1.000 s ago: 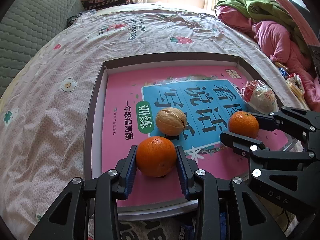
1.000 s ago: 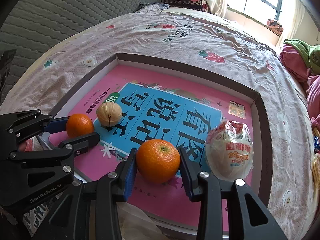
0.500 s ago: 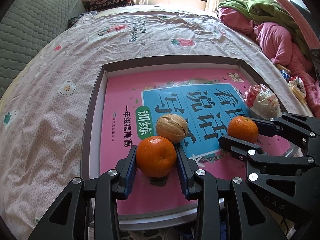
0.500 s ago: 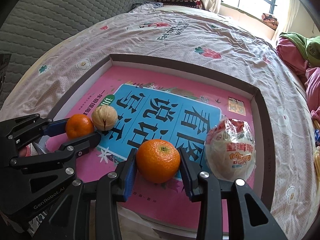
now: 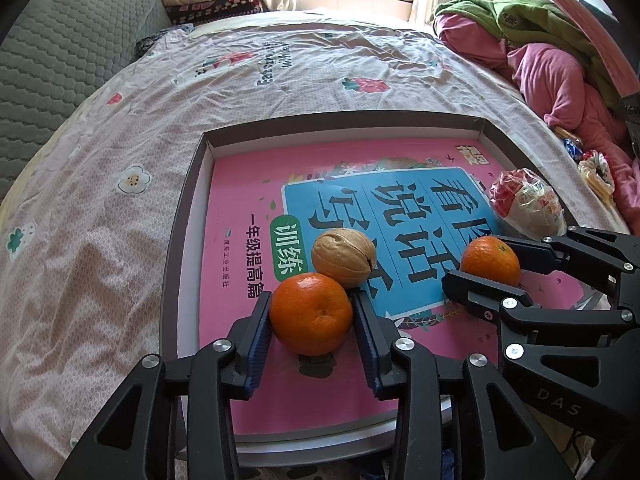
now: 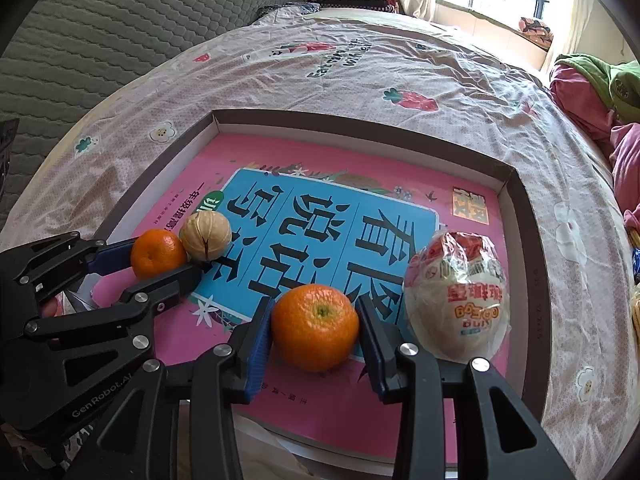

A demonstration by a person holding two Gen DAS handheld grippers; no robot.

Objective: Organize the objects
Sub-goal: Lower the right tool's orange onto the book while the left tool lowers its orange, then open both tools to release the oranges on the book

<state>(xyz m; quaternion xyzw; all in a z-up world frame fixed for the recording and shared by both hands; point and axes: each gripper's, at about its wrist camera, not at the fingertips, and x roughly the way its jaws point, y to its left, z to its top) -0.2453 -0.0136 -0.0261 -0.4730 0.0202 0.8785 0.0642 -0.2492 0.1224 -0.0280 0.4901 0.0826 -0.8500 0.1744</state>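
Now each gripper, left and right, clamps an orange, held low over the book.

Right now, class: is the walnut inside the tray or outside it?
Inside. The walnut sits on the pink book, within the tray's rim.

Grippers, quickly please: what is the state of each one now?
Left gripper: closed on an orange.
Right gripper: closed on another orange.
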